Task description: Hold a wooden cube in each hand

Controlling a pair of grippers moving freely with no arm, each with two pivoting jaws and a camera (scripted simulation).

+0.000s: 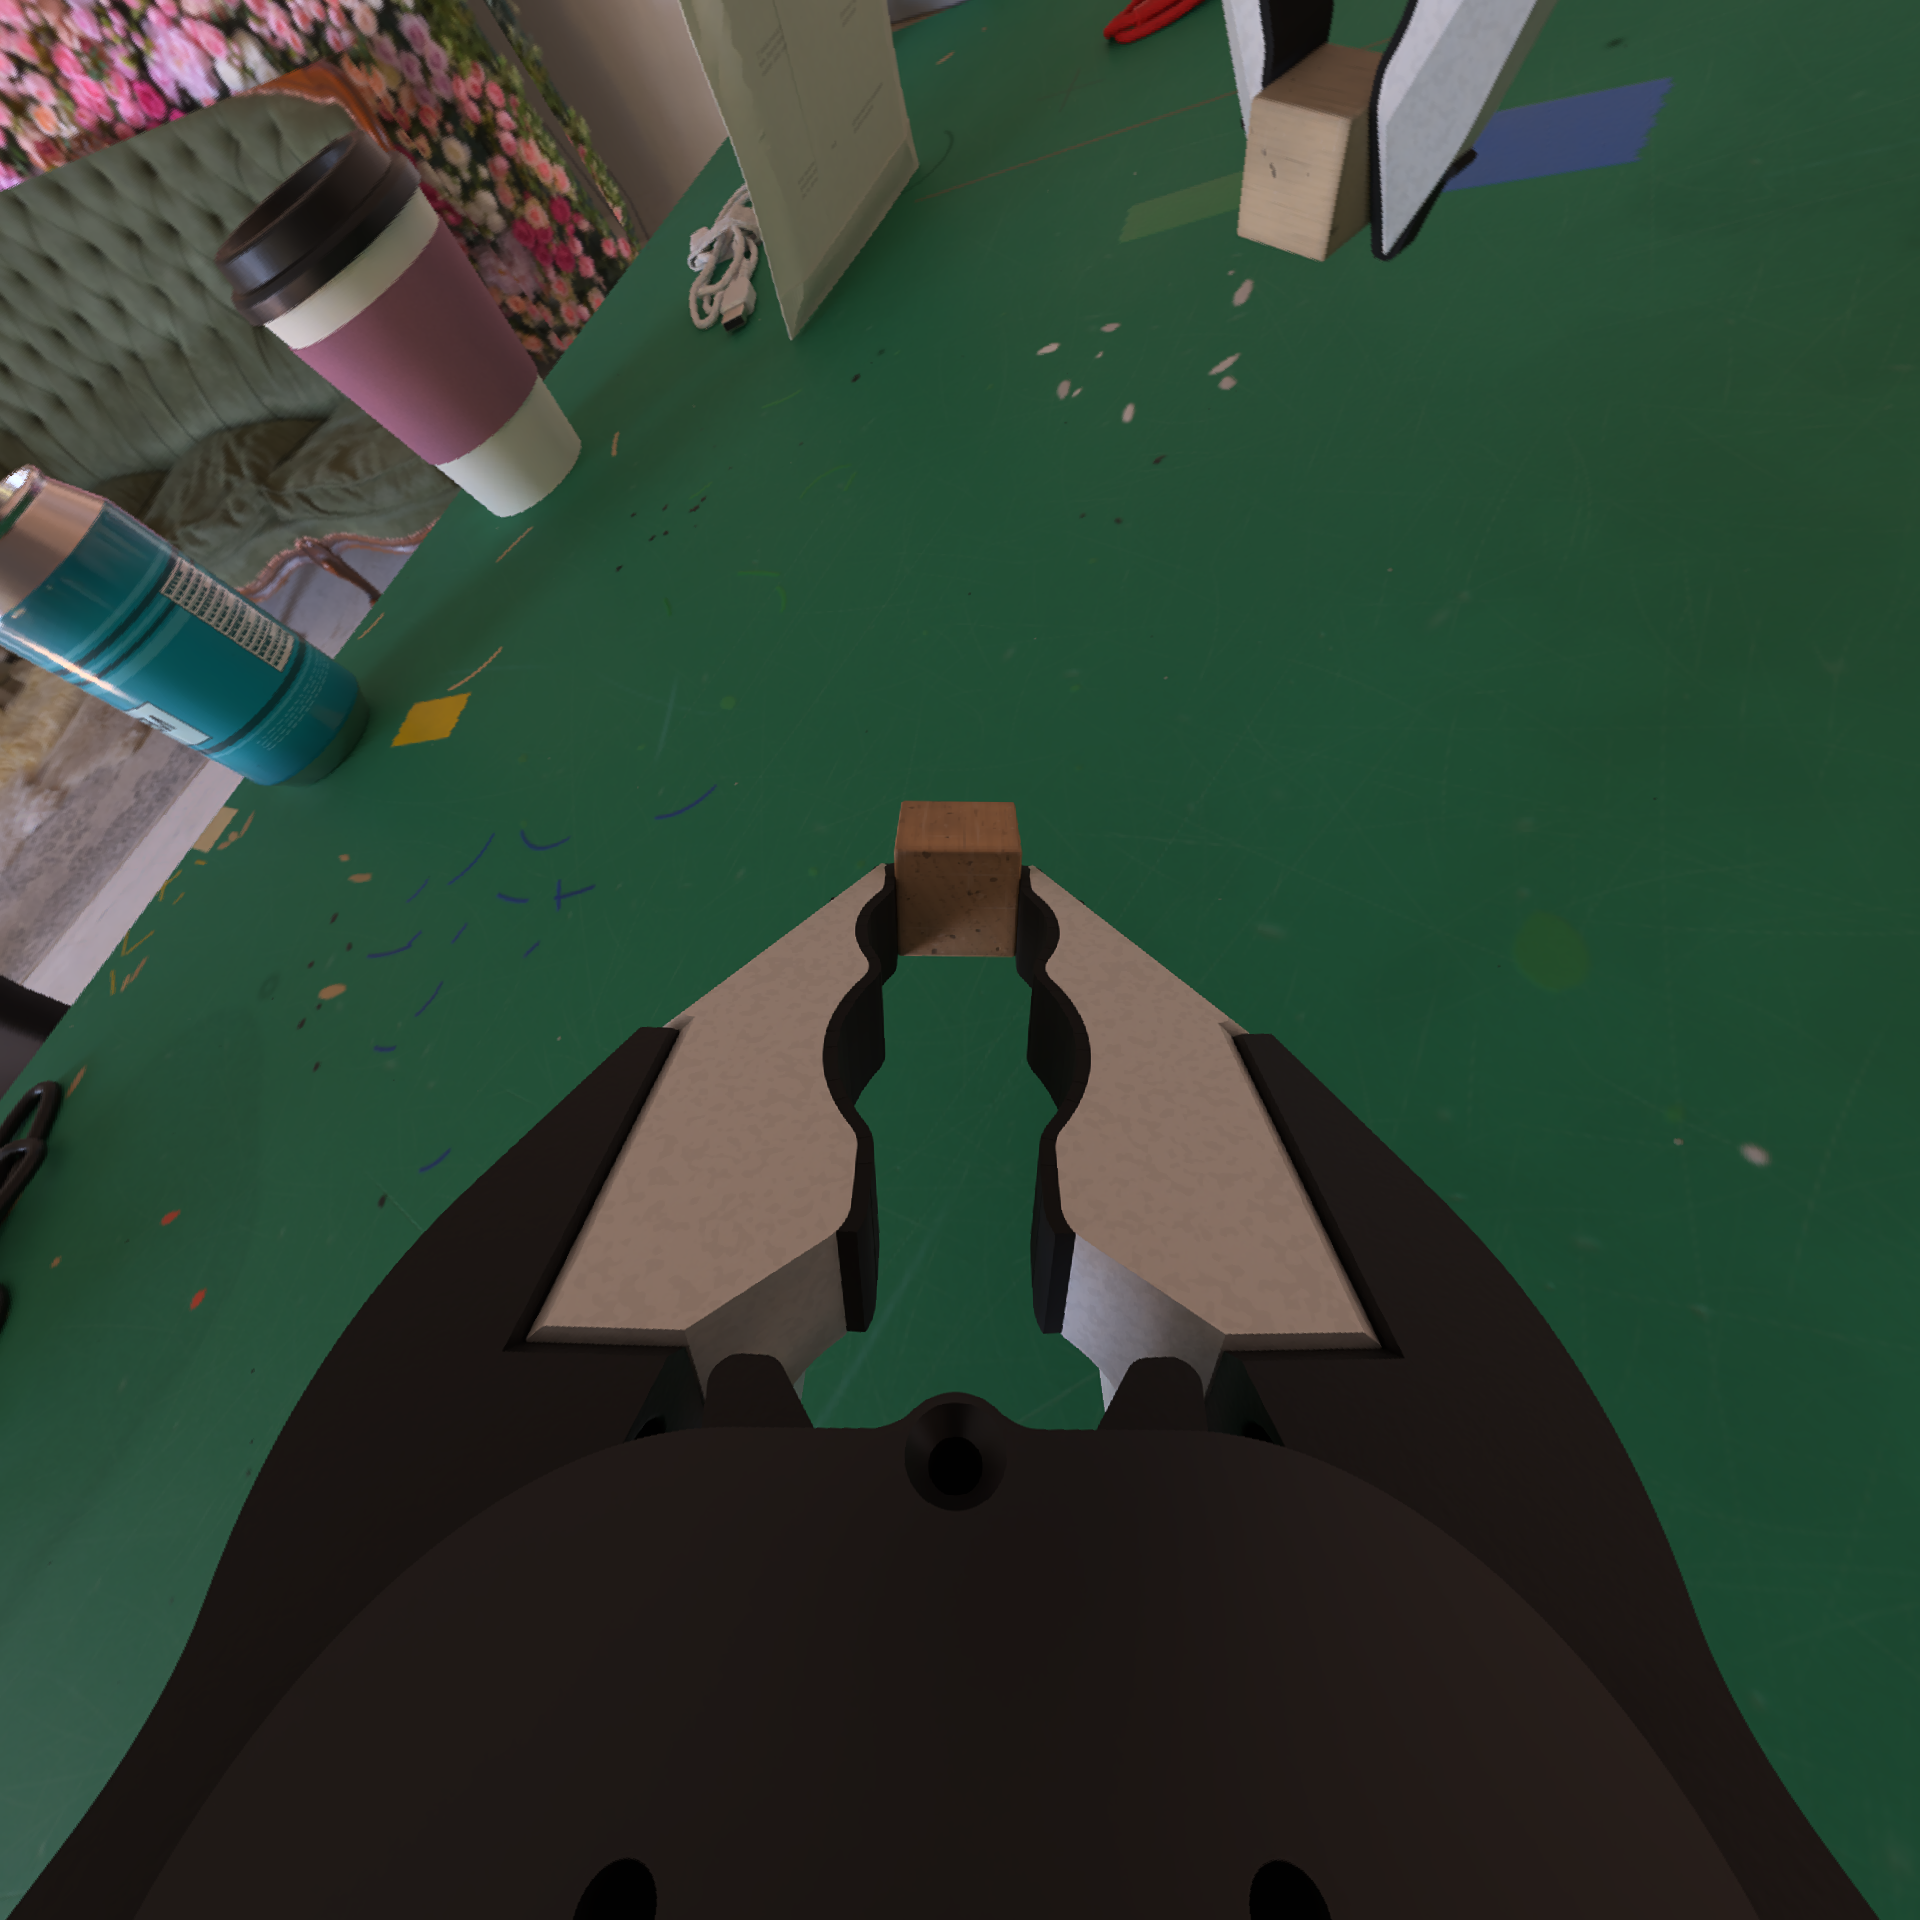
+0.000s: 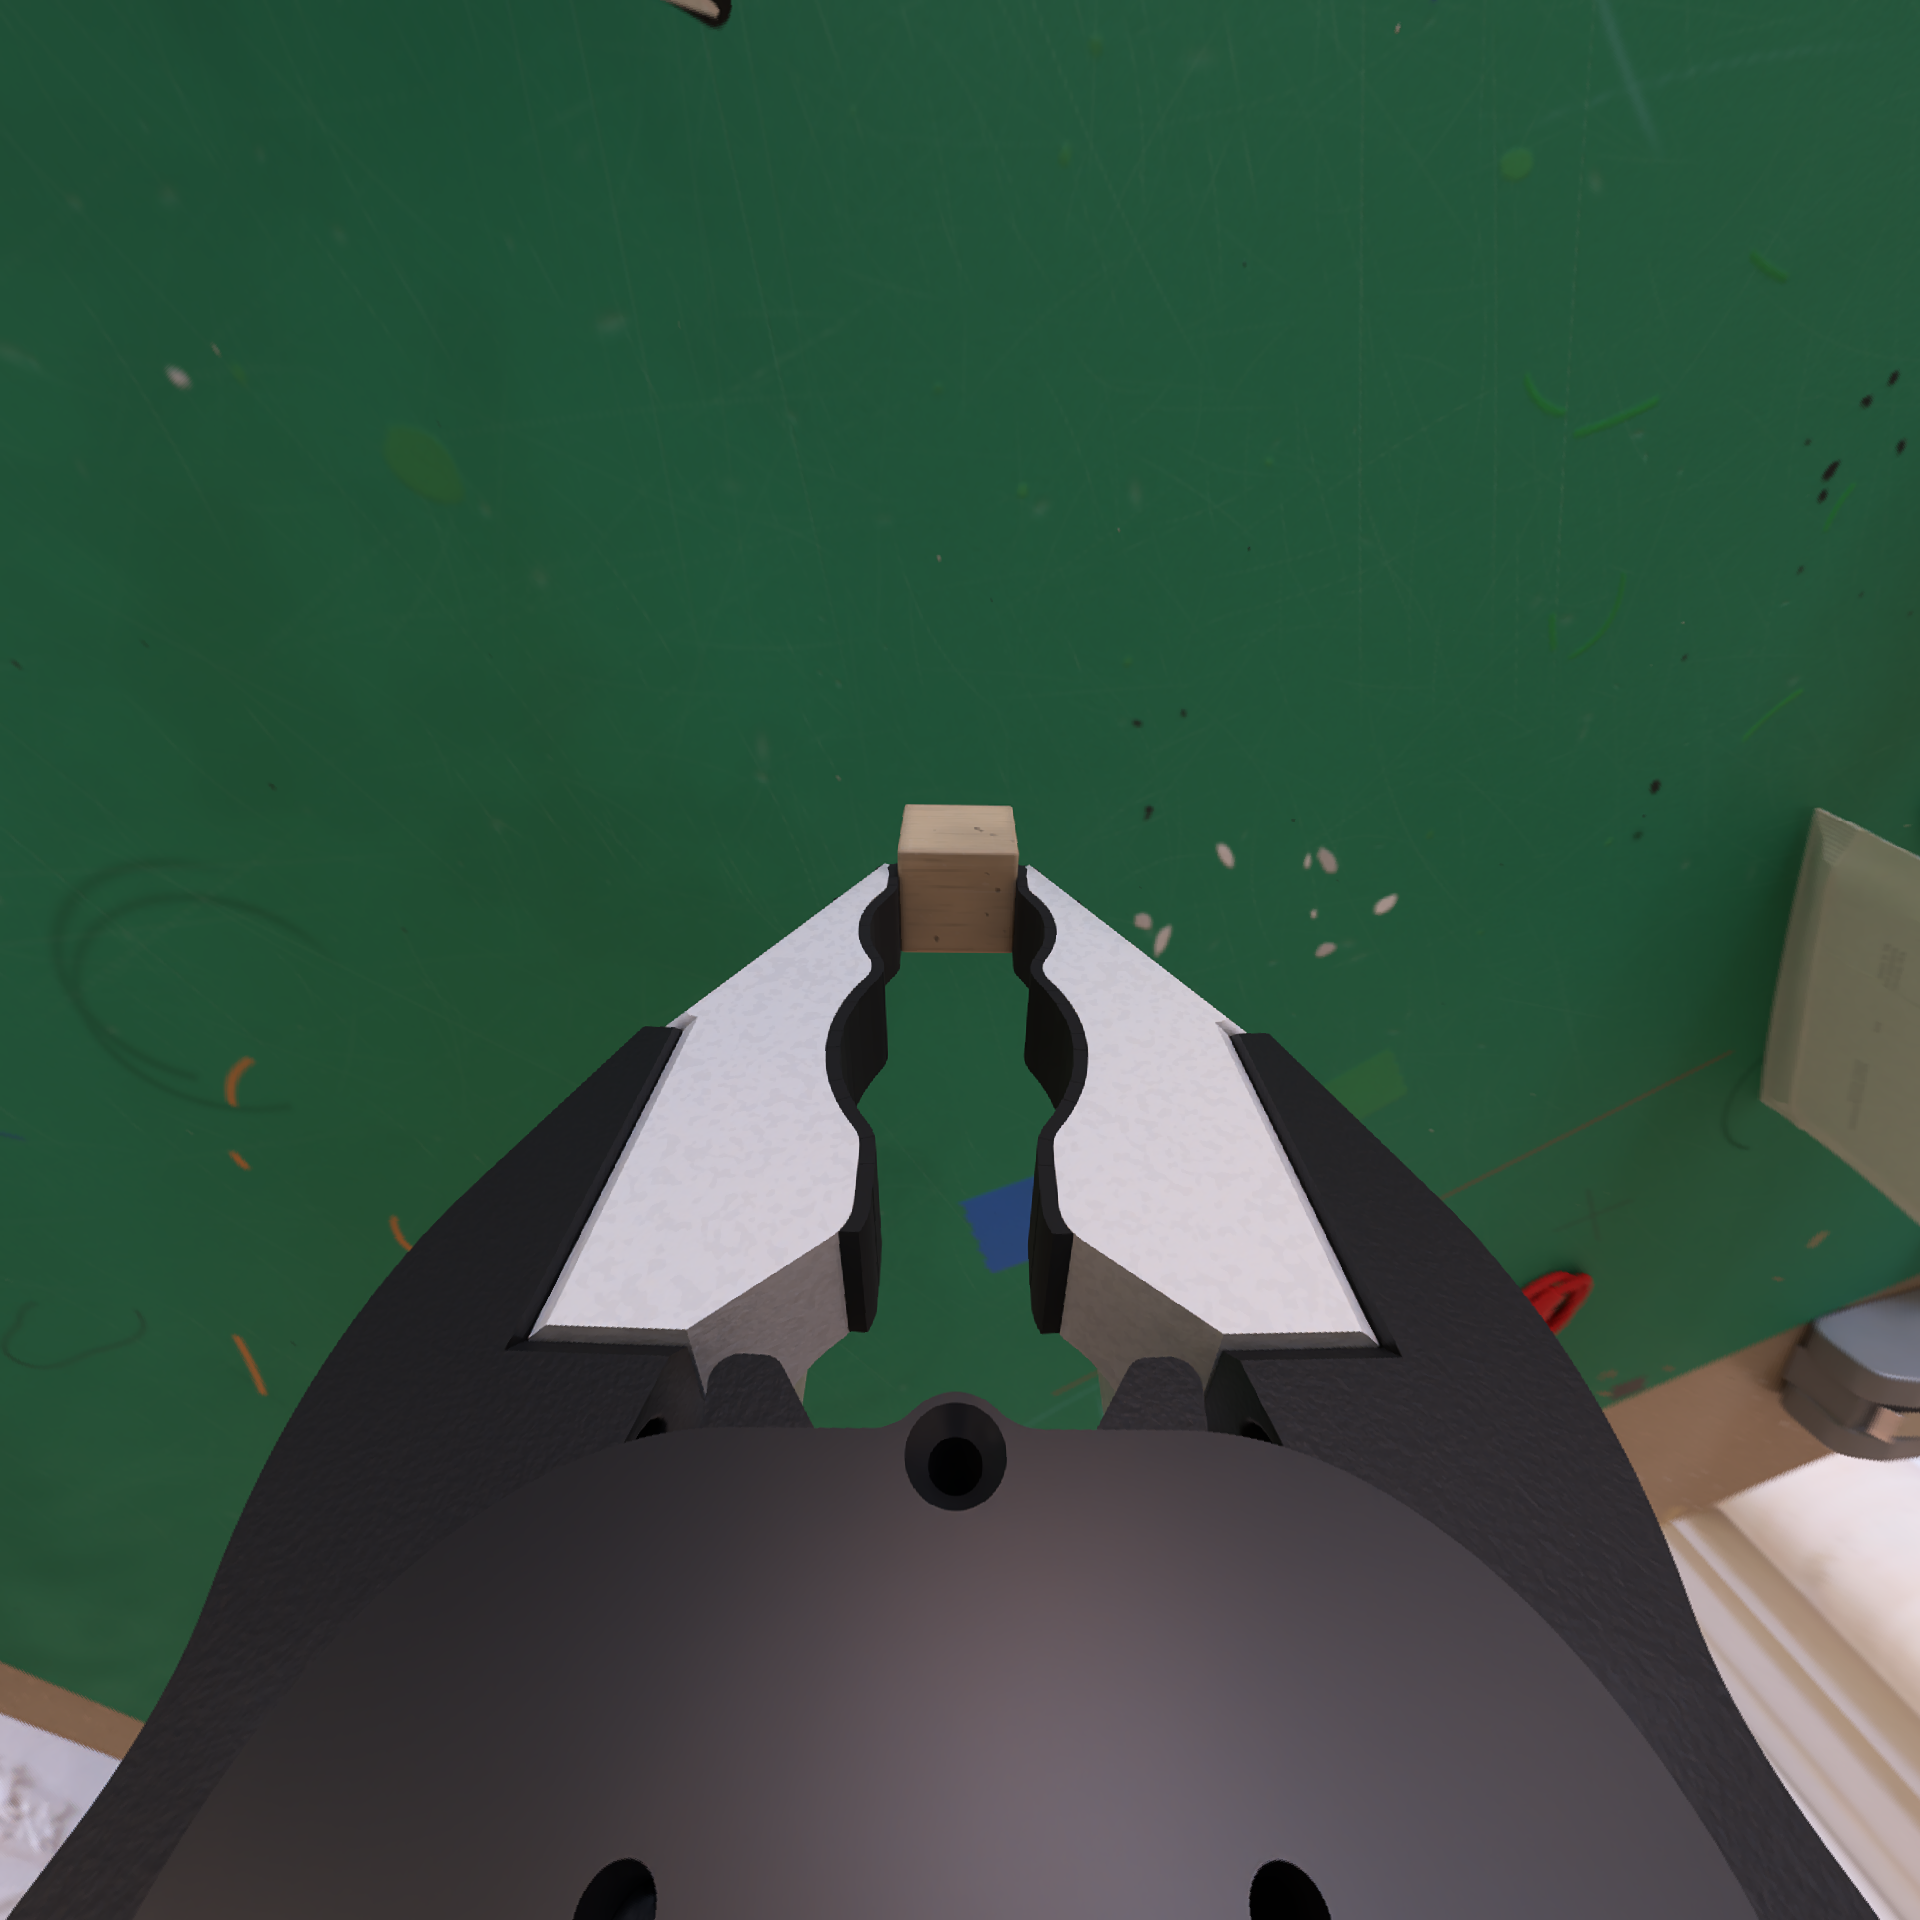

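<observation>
Your left gripper (image 1: 956,904) is clamped on a brown wooden cube (image 1: 956,894) at its fingertips; your right gripper (image 2: 956,899) pinches a paler cube (image 2: 956,883) likewise (both seemingly clear of the green worktop (image 1: 1351,727)), so nothing lies ahead to reach.

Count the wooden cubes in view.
2. The darker cube sits clamped in the left tongs; the paler cube sits clamped in the right tongs. No others show.
</observation>
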